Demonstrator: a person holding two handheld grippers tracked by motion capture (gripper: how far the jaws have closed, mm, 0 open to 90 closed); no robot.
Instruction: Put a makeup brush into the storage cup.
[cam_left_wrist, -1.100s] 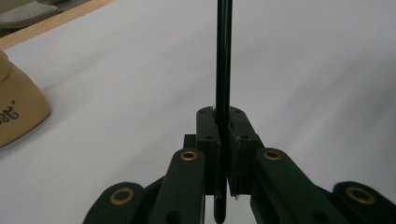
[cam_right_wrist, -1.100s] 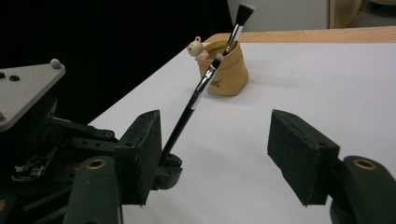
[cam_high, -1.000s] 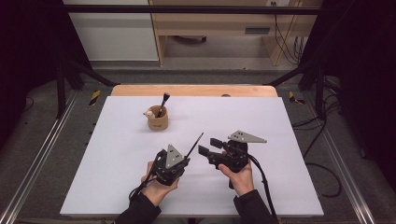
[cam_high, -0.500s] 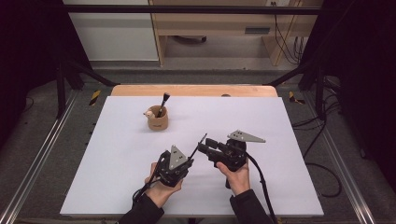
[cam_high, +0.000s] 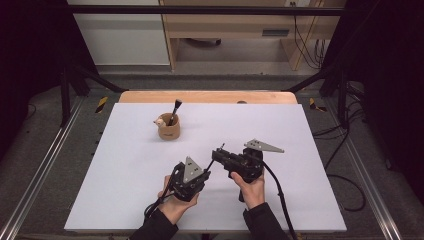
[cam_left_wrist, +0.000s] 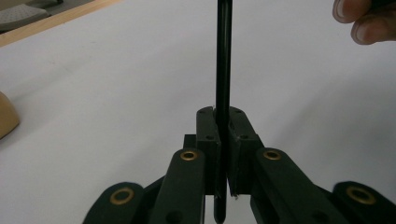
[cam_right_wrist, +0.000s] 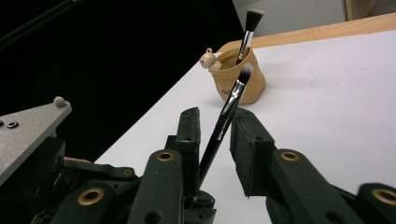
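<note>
A thin black makeup brush (cam_high: 214, 158) rises slanting up and to the right from my left gripper (cam_high: 205, 170), which is shut on its handle (cam_left_wrist: 223, 70). The left gripper's pads (cam_left_wrist: 208, 135) press the handle from both sides. My right gripper (cam_high: 218, 152) points left at the brush's upper part. Its jaws have just been closing, and the brush (cam_right_wrist: 231, 100) stands between them. A gap still shows beside the right pad (cam_right_wrist: 245, 149), so this gripper (cam_right_wrist: 217, 121) is open. A tan cup (cam_high: 169, 129) with a bear figure holds a second brush (cam_high: 175, 107).
The white table top (cam_high: 300, 130) has a wooden far edge (cam_high: 207, 96). The cup (cam_right_wrist: 238, 77) stands beyond the right gripper's jaws, with its brush (cam_right_wrist: 250, 25) upright. Fingertips of a hand (cam_left_wrist: 364, 21) show at the left gripper view's top right. Cables trail off the front edge.
The right gripper has moved left up to the brush and its jaws have narrowed around it. The left gripper has shifted slightly right, still holding the brush.
</note>
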